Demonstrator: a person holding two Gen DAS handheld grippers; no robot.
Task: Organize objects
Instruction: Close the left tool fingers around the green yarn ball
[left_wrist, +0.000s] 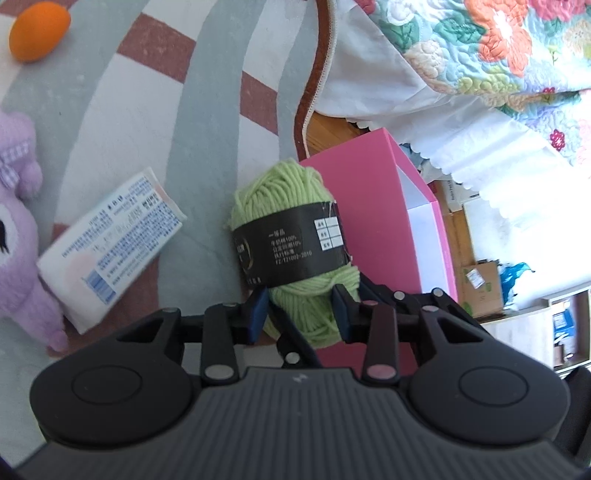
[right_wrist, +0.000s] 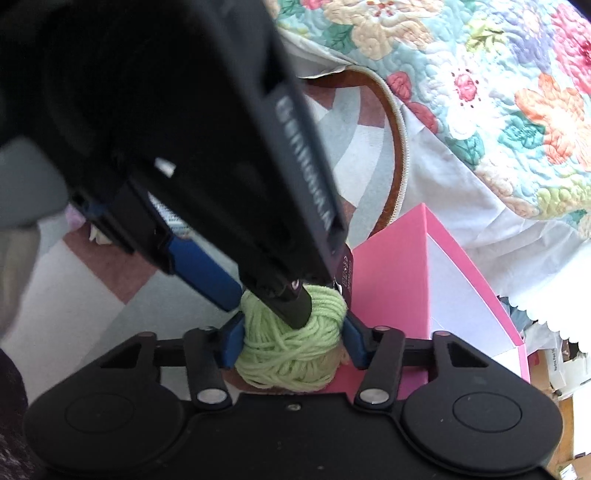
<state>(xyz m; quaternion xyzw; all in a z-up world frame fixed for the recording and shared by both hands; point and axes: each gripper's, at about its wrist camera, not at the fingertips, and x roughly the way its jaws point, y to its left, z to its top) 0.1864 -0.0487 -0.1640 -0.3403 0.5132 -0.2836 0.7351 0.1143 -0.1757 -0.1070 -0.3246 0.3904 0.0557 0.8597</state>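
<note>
We are looking at a skein of green yarn (left_wrist: 295, 236) with a black paper band around its middle, lying on the patterned rug (left_wrist: 207, 122) right against the outer wall of the pink box (left_wrist: 373, 221). Its long axis is running away from the left wrist camera and tilting a little to the left, so the near end is pointing back toward our fingers and the far end toward the rug's brown edge. The box is sitting immediately to the yarn's right in both views, open side facing up, its white inside showing.

The left gripper (left_wrist: 301, 314) is straddling the near end, its blue pads on either side of the strands; they seem to be touching the wool, but we cannot tell whether they are actually squeezing it. The right gripper (right_wrist: 293, 341) is coming at the same end from below, and its pads are pressing into the sides of the ball, so we judge it to be grasping the yarn. In the right wrist view the left tool is crossing above, one of its fingers resting on top of the ball.

Both hands are equally close, so the coming move is hinging on the short sideways lift to the right, over the pink wall. Further out, a white printed packet (left_wrist: 110, 251), a purple plush toy (left_wrist: 18, 229) and an orange ball (left_wrist: 38, 31) are waiting on the rug.
</note>
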